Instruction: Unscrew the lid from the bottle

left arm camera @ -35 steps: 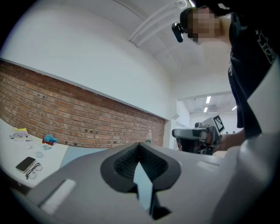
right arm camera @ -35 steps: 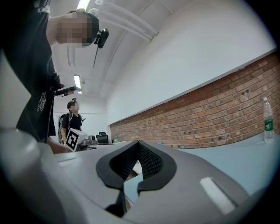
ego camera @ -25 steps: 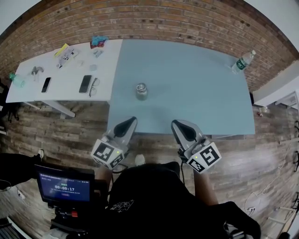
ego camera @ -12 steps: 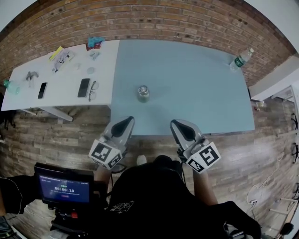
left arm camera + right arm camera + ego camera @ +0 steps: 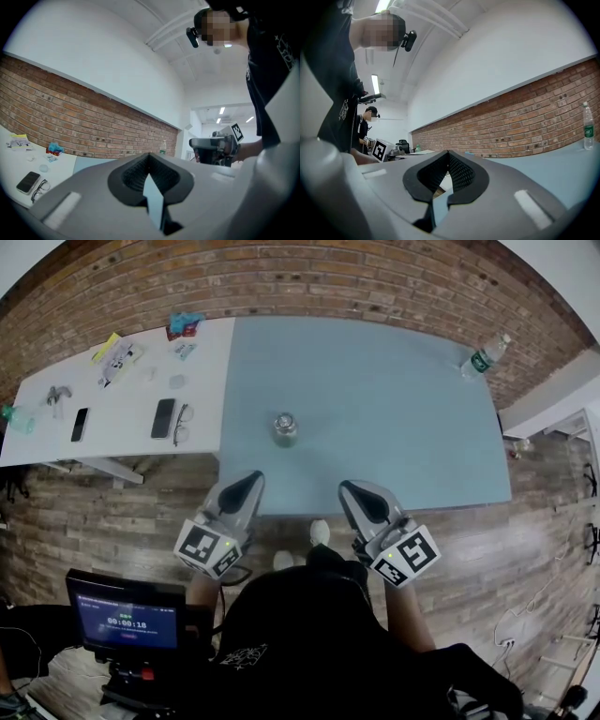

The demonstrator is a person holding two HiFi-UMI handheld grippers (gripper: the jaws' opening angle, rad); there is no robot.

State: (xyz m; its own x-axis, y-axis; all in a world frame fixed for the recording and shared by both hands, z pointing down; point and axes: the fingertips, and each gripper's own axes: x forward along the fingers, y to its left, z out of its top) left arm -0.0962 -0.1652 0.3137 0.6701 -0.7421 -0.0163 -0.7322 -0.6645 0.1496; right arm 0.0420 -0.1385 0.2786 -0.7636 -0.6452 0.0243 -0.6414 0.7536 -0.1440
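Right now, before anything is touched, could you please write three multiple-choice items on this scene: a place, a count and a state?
1. Where does the small bottle stand? A on the floor; B near the middle of the blue table; C on a chair.
2. How many phones lie on the white table? A one; B two; C four.
3. How do the left claw and right claw stand? A both shut, empty; B both open; C both gripping the lid.
Answers: B, it stands alone mid-table; B, two dark slabs show; A, each claw's pads meet on nothing.
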